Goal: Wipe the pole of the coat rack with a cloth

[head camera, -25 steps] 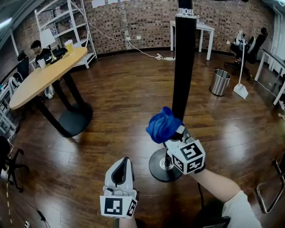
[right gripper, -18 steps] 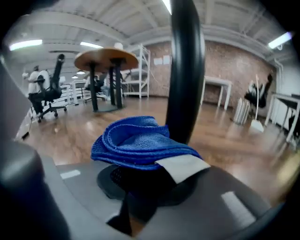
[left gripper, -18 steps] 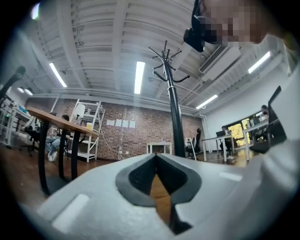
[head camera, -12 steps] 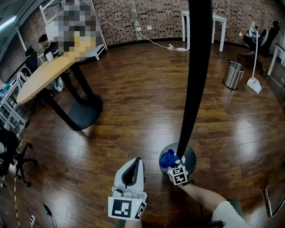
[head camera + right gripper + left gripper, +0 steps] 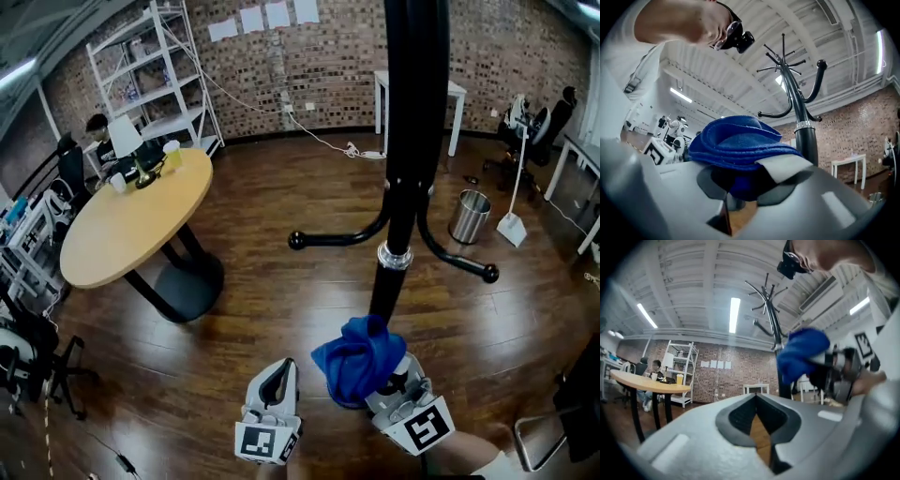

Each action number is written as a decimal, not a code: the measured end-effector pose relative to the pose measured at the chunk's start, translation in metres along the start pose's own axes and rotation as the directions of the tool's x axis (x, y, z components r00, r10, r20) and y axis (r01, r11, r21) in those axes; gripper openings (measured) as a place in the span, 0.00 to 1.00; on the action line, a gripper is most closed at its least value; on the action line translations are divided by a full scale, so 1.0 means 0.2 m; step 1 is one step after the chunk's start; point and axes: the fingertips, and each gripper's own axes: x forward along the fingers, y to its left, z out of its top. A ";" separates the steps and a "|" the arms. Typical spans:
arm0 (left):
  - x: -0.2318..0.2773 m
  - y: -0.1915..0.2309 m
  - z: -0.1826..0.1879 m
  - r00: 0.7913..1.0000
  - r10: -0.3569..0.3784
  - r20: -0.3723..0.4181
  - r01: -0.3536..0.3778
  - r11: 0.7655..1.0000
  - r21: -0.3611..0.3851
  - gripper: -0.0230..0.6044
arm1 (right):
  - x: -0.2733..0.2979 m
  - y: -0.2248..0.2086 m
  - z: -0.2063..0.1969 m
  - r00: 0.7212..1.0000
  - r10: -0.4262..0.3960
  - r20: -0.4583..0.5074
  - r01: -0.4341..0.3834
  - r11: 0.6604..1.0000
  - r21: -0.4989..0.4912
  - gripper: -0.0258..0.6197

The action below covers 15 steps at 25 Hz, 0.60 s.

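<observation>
Cloth point(image 5: 359, 359) of bright blue towelling, bunched into a thick wad, is pinched between the jaws of the right gripper point(image 5: 382, 377); in the right gripper view the folds point(image 5: 740, 140) bulge out above the two fingers, which are closed on it. The wad lies against the tall black pole point(image 5: 403, 187) of the coat rack, on its lower stretch just beneath a silver metal collar point(image 5: 395, 255); whether it presses all the way round I cannot tell. Above the collar two curved black hook arms with ball ends point(image 5: 296, 241) spread to either side. The left gripper point(image 5: 281, 372) hangs just beside the right one, apart from the pole; its fingers point(image 5: 740, 416) meet at the tips with nothing between them. Across the dark wooden plank floor point(image 5: 281, 197) stand a round light-wood table point(image 5: 122, 225) near its left edge and a small steel waste bin point(image 5: 466, 216) towards its right edge.
</observation>
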 end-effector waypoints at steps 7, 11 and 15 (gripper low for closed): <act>-0.20 -0.22 1.23 0.999 -0.030 -0.039 0.027 0.998 -0.064 0.04 | -0.05 -0.03 0.87 0.988 -0.065 -0.138 0.096 0.968 0.234 0.19; -0.26 -0.35 1.86 0.991 -0.133 -0.016 0.131 0.989 -0.066 0.04 | -0.01 0.03 1.45 0.979 0.035 -0.200 -0.004 0.988 0.152 0.20; -0.39 -0.31 2.03 0.995 -0.099 0.013 0.099 0.995 -0.033 0.04 | -0.05 0.08 1.68 0.981 -0.017 -0.193 0.049 0.986 0.160 0.20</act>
